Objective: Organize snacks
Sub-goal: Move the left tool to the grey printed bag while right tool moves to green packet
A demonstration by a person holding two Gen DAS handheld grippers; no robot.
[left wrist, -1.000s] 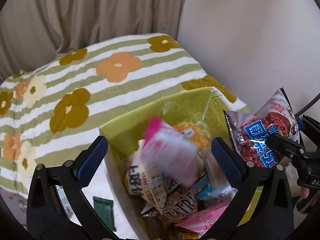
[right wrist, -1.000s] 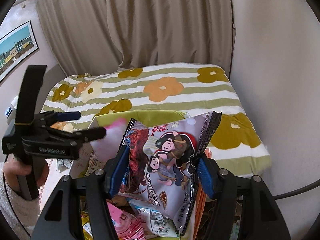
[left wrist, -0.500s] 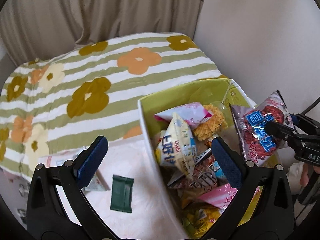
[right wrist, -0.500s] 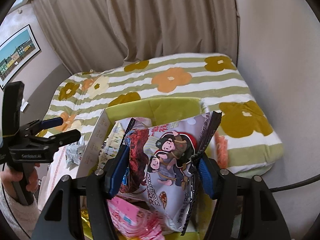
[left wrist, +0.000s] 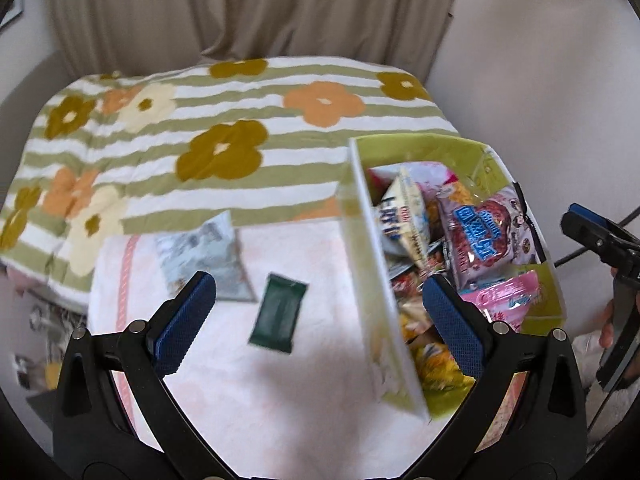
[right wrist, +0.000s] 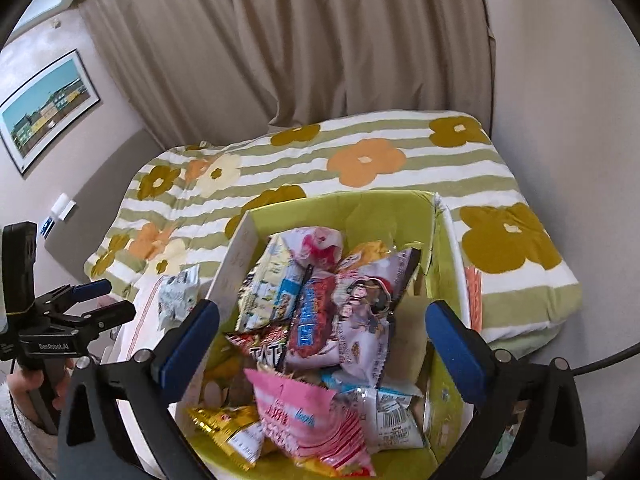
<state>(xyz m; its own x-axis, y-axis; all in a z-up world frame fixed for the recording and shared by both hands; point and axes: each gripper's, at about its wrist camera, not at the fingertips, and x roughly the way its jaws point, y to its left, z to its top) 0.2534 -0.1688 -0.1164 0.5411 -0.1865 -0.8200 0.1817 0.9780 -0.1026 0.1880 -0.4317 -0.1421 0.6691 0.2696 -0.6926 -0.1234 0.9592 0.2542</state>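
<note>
right wrist view shows me the green box (right wrist: 352, 206) heaped with snack packets, the lower ones buried so i can't count them; a monkey-print bag (right wrist: 360, 300) lies on top. my right gripper (right wrist: 320, 340) hangs over it, fingers apart, empty. my left gripper (left wrist: 320, 312) is spread too, above a towel (left wrist: 248, 392) with two packets: one dark green (left wrist: 278, 314), one blurred grey (left wrist: 204, 256).

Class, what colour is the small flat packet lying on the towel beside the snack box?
Dark green packet; it shows best in the left wrist view.
</note>
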